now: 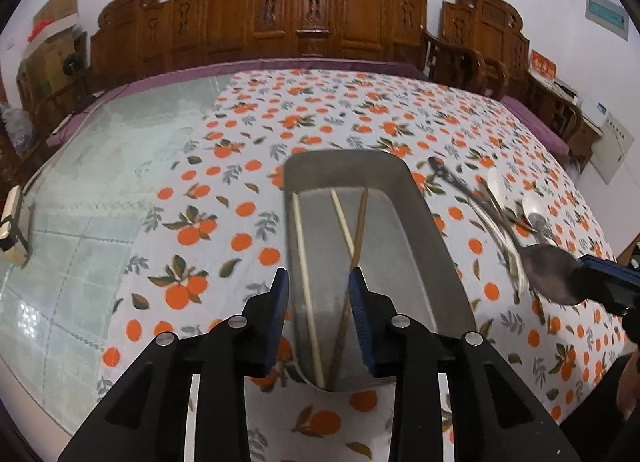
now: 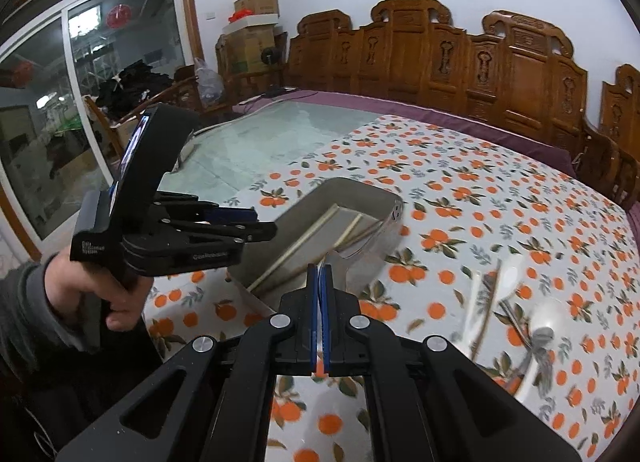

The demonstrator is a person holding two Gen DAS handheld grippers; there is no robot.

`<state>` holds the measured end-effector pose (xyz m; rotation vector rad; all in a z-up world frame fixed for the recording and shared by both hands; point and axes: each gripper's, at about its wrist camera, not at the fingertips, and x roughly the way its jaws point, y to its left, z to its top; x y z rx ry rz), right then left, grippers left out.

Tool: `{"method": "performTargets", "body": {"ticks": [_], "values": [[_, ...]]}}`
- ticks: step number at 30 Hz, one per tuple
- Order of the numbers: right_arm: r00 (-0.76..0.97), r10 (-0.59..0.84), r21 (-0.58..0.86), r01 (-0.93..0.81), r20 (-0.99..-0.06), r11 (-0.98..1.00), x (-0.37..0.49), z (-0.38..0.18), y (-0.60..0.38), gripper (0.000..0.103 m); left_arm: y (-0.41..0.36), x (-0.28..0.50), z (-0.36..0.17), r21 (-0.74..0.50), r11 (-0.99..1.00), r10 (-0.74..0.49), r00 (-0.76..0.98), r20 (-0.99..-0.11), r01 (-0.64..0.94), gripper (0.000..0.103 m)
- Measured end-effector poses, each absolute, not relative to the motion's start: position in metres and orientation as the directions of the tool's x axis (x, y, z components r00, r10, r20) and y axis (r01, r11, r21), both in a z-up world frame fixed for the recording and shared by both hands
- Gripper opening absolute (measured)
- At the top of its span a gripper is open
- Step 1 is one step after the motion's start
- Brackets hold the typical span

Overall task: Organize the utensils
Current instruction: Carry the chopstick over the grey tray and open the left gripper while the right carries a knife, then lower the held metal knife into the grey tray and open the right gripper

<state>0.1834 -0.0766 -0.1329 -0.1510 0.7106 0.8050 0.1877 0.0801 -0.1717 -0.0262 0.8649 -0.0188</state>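
A grey metal tray (image 1: 344, 161) (image 2: 356, 189) sits on the orange-print tablecloth. In it lie two pale chopsticks (image 1: 305, 262) and a brown chopstick (image 1: 361, 221), also visible as a bundle of chopsticks (image 2: 308, 240) in the right wrist view. My left gripper (image 1: 319, 290) (image 2: 256, 221) hangs open above the tray's near end, its pads pressing on nothing. My right gripper (image 2: 319, 274) (image 1: 596, 278) is shut on a metal spoon (image 1: 548, 274) (image 2: 335, 260), held just right of the tray. A loose pile of utensils (image 1: 500, 213) (image 2: 520, 326) lies on the cloth further right.
Bare glass tabletop (image 1: 100, 181) lies left of the cloth, with a small box (image 1: 16, 225) at its edge. Carved wooden seat backs (image 1: 300, 13) line the far side. A person's hand (image 2: 80, 282) holds the left gripper. A glass door (image 2: 60, 101) stands at left.
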Motion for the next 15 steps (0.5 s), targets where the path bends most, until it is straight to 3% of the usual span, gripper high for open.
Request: {"method": "performTargets", "body": {"ticks": [15], "values": [[0.379,0.596,0.164,-0.733,-0.708,0.66,0.225,-0.176,-0.009,0.002,0.118,0.177,-0.161,-0.027,0.998,0.016,0.688,-0.726,-0.052,0.031]]}}
